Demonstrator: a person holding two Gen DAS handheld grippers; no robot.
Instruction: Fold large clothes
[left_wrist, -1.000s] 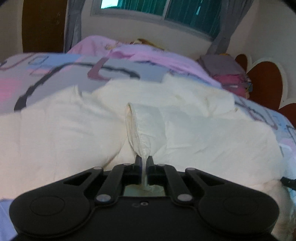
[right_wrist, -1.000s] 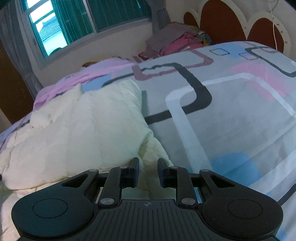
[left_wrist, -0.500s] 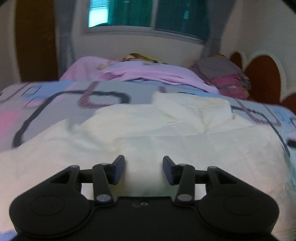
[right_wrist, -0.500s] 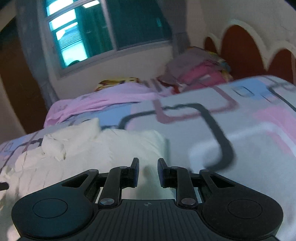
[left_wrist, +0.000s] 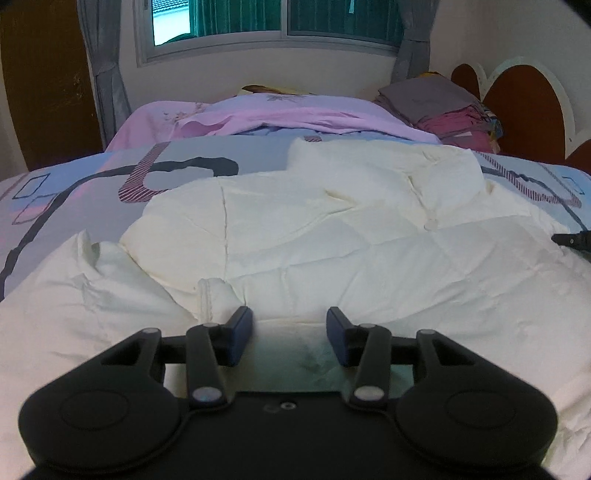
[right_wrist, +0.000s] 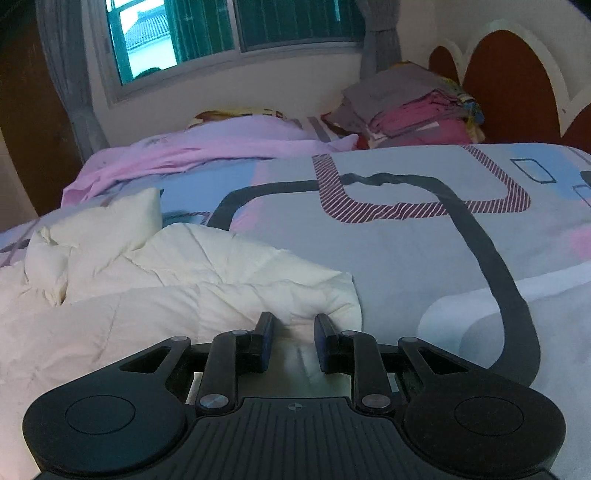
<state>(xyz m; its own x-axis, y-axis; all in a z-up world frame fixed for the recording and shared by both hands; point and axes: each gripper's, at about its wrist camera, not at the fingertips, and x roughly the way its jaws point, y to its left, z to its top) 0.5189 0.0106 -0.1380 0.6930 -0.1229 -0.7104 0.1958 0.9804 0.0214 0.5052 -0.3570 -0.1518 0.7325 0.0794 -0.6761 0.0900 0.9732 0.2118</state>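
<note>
cream quilt (left_wrist: 332, 236) on patterned bedspread (right_wrist: 406, 258), folded clothes stack (right_wrist: 413, 107) beyond

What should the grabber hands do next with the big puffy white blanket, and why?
Probably close the right gripper on the corner of the cream quilted blanket lying just ahead of its open jaws. The left gripper has just been opening and holds nothing, so another fold needs a fresh grip on the blanket's edge.

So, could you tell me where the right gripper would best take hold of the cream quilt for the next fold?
Probably the rounded corner of the cream quilt, just ahead of the open right gripper. It bulges free over the patterned bedspread, so coming in low from the near side should let the fingers straddle its edge.
</note>
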